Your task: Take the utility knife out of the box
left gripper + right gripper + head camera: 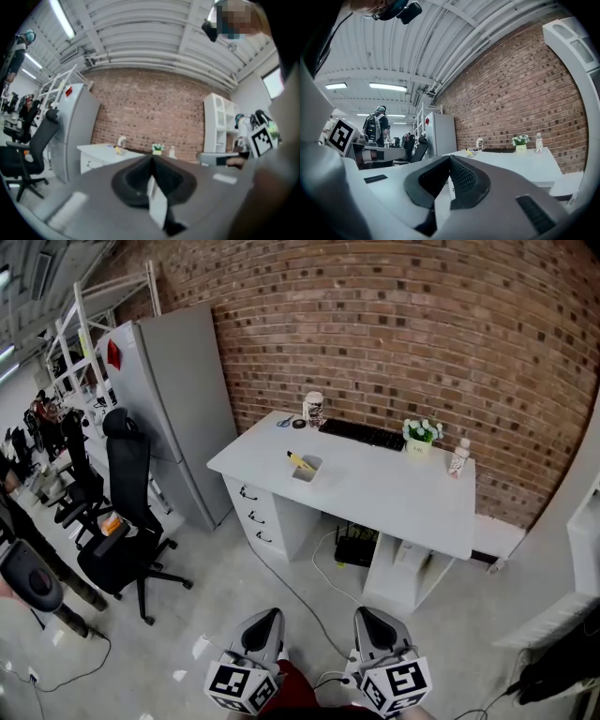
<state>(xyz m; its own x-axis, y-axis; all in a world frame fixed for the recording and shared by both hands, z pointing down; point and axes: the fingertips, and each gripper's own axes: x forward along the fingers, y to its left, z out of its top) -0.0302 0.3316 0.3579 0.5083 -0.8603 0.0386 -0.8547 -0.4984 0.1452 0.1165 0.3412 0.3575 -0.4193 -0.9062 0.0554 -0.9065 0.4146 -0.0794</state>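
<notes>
- Your left gripper (pixel 266 617) and right gripper (pixel 371 616) sit at the bottom edge of the head view. Their marker cubes are cut off by the frame, and your hands are not visible.
- In the left gripper view the left gripper (pixel 151 157) has its 2 jaws pressed together with nothing between them. That view is blurred.
- In the right gripper view the right gripper (pixel 449 157) is likewise closed tip to tip and empty.
- Well apart from both grippers, across bare floor, stands the white desk (pixel 394 493) against the brick wall.
- On the desk's left half sits the small open box (pixel 306 469). The utility knife (pixel 299 461) pokes out of it as a yellow sliver. The rest of it is hidden by the box walls, and the blade cannot be made out.
- From the gripper views the knife is only a yellow speck.
- Along the wall side of the desk you can see a keyboard (pixel 362 434), a flower pot (pixel 421 437) and a bottle (pixel 458 458).
- Whatever sits in the desk's knee space is too dark to identify.
- Left of the desk is a black office chair (pixel 127 521).
</notes>
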